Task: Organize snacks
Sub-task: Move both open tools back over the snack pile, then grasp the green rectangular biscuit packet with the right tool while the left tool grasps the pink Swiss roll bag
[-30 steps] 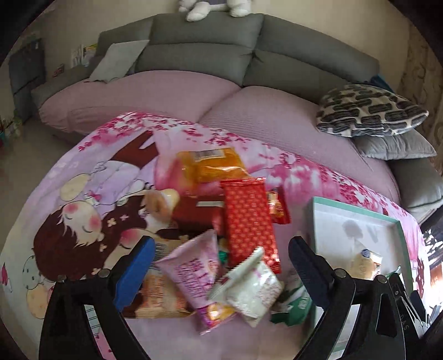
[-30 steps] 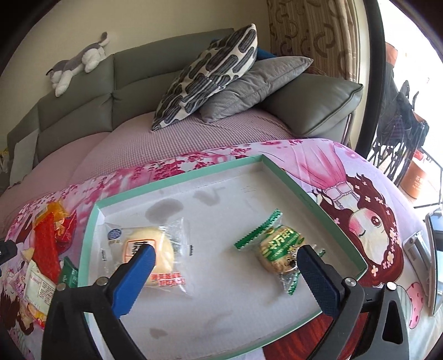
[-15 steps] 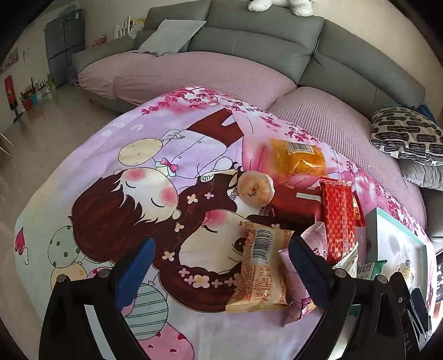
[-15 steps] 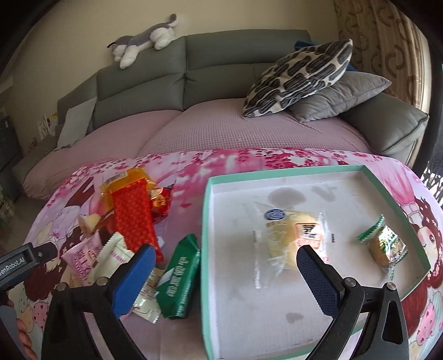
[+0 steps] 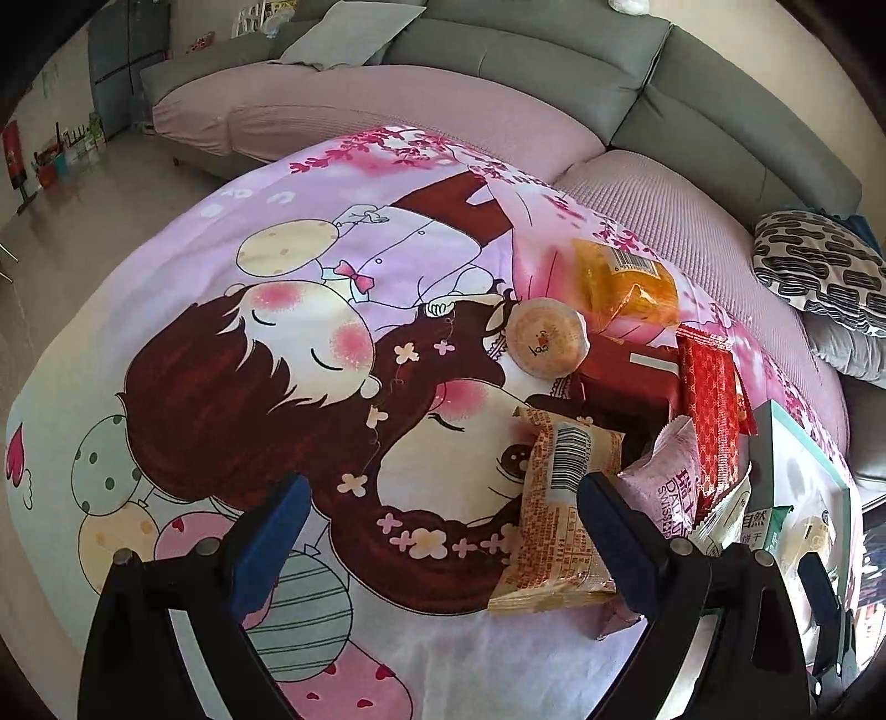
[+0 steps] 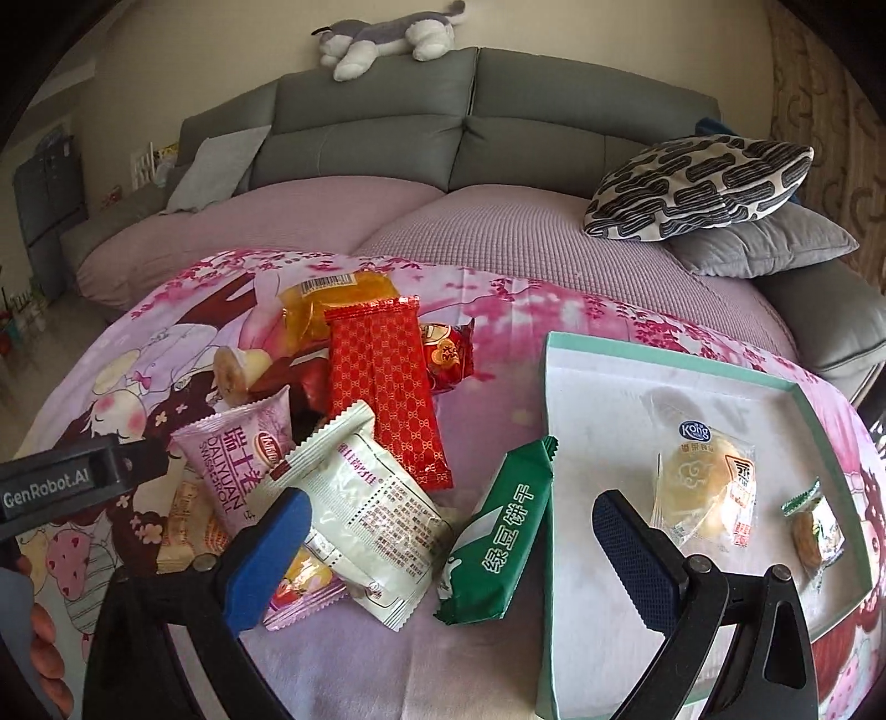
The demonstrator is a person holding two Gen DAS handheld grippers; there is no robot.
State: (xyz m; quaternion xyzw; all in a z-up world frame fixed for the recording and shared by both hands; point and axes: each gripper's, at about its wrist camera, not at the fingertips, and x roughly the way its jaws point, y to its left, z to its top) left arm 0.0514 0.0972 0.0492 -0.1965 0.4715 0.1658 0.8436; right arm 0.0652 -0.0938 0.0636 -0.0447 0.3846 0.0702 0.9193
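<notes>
A pile of snack packets lies on a cartoon-print cloth. In the right wrist view I see a green biscuit pack, a white packet, a long red packet and a pink roll packet. A teal-rimmed white tray at the right holds a clear-wrapped pastry and a small green-wrapped snack. My right gripper is open and empty above the green pack. My left gripper is open and empty, left of a beige barcode packet and below a round pastry.
A grey sofa with pink covers runs behind the table. A patterned cushion and a grey one lie at the right. A plush toy lies on the sofa back. The left gripper's body shows at the left of the right wrist view.
Both grippers have swung left. The right now looks over the snack pile with the tray at its right. The left now looks over the bare cartoon cloth, the pile at its right. Both stayed open.
</notes>
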